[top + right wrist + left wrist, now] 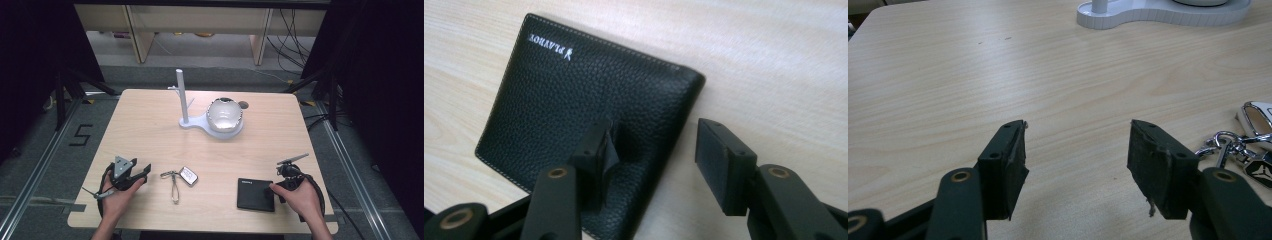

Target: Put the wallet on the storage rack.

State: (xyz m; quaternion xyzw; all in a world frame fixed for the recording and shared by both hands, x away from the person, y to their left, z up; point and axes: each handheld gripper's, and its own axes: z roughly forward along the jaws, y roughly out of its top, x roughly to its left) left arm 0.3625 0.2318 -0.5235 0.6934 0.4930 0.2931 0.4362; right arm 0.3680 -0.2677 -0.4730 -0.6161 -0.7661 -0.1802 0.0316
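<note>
The flat black pebbled-leather wallet (256, 194) lies at five o'clock on the light wooden desk (150, 130), its edge between the right gripper's (651, 145) wide-spread fingers, unclamped; the left gripper's (1075, 155) fingers stand wide and empty.

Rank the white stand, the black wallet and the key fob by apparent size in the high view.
1. White stand, counting its post and base; it also sits farthest from the camera, so its lead seems safe.
2. Black wallet.
3. Key fob, clearly the smallest even though it lies near the camera.
</note>
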